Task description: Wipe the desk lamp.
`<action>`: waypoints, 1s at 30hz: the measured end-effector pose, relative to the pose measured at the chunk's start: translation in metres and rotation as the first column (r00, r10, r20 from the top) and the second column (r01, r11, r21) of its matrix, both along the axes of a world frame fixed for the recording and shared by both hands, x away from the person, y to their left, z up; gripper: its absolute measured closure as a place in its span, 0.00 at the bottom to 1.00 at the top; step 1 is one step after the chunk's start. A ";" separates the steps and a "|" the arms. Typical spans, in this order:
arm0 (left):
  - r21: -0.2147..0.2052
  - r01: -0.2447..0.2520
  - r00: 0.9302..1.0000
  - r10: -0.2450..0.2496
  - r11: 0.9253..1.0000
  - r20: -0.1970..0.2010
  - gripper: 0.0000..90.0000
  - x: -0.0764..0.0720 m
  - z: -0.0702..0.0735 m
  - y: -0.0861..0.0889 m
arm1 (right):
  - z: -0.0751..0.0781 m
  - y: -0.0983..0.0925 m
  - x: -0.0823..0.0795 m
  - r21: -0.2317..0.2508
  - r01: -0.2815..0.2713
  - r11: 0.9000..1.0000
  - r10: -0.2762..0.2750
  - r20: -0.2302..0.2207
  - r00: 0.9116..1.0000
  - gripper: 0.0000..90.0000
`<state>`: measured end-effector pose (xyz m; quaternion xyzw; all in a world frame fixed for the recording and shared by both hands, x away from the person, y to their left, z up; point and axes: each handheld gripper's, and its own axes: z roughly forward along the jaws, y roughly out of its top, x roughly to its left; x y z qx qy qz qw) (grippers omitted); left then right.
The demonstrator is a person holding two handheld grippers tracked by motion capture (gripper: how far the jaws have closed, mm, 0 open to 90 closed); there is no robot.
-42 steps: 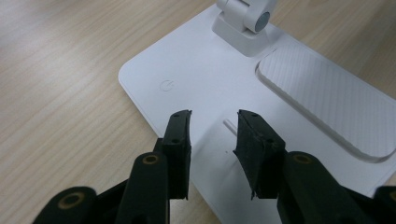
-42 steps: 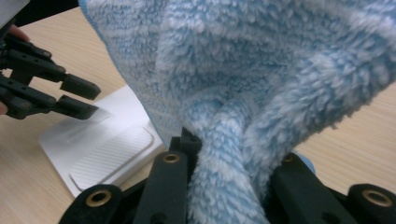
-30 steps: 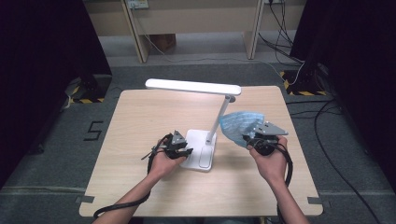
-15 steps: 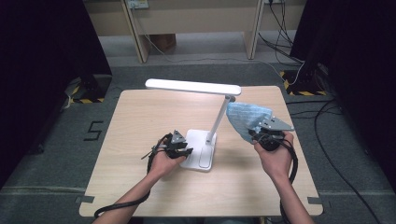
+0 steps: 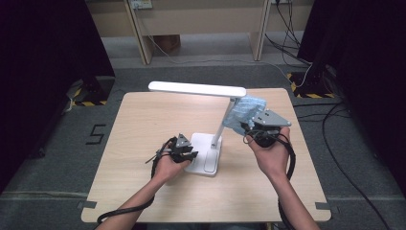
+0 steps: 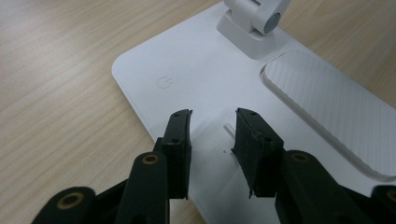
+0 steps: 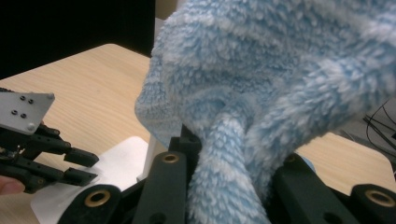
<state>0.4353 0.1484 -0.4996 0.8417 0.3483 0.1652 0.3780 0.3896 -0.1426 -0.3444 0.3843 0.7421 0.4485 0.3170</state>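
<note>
On the table (image 5: 143, 124), a white lamp (image 5: 210, 120) stands near the centre, head lit. Left gripper (image 6: 212, 135) rests over the near corner of the lamp base (image 6: 210, 84), by the power symbol; jaws have just been closing, a gap left between them, nothing pinched, tips against the base plate. Right gripper (image 5: 249, 127) is raised beside the lamp's stem, jaws clamped on a blue fluffy cloth (image 7: 280, 79), which bunches against the stem's upper part.
</note>
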 end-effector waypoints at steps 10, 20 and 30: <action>0.028 0.012 1.000 -0.012 1.000 0.006 0.74 0.001 0.002 -0.002 | 0.006 0.009 0.007 -0.088 -0.018 0.996 0.017 -0.009 1.000 0.84; 0.021 0.008 1.000 -0.008 1.000 0.007 0.75 0.001 0.001 -0.002 | -0.003 0.013 0.013 -0.092 -0.031 0.995 0.027 -0.044 0.999 0.85; 0.022 0.003 1.000 -0.003 1.000 0.013 0.75 0.000 0.001 -0.003 | -0.016 0.016 0.017 -0.079 -0.042 0.996 0.037 -0.071 0.997 0.85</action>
